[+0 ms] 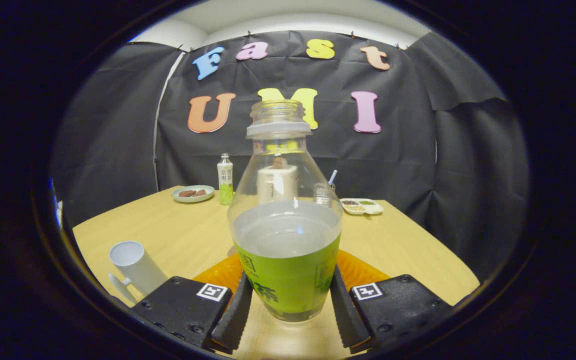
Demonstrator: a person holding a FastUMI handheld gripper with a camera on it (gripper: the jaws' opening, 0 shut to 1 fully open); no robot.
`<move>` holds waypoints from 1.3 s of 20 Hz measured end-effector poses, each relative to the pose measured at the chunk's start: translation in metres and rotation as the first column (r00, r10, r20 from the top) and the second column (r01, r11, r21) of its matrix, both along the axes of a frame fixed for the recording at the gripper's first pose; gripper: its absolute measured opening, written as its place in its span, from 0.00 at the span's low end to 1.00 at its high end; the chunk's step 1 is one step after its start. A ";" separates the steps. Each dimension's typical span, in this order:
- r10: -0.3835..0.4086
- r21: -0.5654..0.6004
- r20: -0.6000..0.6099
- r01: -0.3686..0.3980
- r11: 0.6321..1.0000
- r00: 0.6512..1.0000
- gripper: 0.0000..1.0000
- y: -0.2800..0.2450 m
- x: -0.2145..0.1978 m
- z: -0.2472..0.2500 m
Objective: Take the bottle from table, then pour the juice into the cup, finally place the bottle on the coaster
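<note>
The bottle [286,220], clear plastic with a green label round its lower body and no cap on its threaded neck, stands upright between the two fingers of the gripper [288,305], which bear against the label from either side, so the claw is closed to the bottle's width and has hold of it low down. That low grip looks sensible: it keeps the open mouth well above the fingers and leaves the neck free to tip over a rim. Pale liquid fills roughly the lower half, its surface level, which suggests the bottle is being kept steady so that nothing spills. Whether its base rests on the wood or is slightly lifted cannot be told. Just behind the bottle, showing on both sides of it, lies an orange coaster [360,270] on the near part of the wooden table [178,235], close at hand for the final set-down. The white cup [135,267] with a handle sits near the table's near-left edge, beside the left finger; whether it already holds juice cannot be told, so I cannot say if pouring is still to come. Toward the far edge are a small green-labelled bottle [225,179], a plate of brown snacks [193,193], a white container [277,182] seen through the held bottle, a glass with a straw [324,192], and a divided dish [362,206], all well apart from the working area.
</note>
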State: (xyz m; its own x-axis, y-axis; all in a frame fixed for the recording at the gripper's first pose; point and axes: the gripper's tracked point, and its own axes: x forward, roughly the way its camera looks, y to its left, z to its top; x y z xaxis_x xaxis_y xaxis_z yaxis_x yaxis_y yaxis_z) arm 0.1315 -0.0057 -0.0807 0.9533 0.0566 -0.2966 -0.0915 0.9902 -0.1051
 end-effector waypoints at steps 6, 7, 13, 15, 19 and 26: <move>0.004 -0.166 0.027 0.001 0.986 1.000 0.76 -0.017 -0.017 0.012; 0.004 -0.173 0.027 0.000 0.985 1.000 0.76 -0.017 -0.020 0.013; -0.009 -0.319 0.022 0.016 0.948 1.000 0.76 -0.020 -0.029 0.017; -0.005 -0.402 0.033 0.017 0.915 0.999 0.76 -0.020 -0.031 0.021; 0.036 -0.506 0.015 -0.024 0.862 0.999 0.77 -0.007 -0.029 0.018; 0.071 -0.703 0.029 -0.030 0.711 0.997 0.77 0.014 -0.019 0.023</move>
State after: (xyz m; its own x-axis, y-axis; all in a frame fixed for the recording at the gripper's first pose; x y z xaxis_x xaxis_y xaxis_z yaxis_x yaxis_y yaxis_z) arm 0.1120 0.0087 -0.0579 0.9698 -0.1000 -0.2226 -0.1131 0.6238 -0.7733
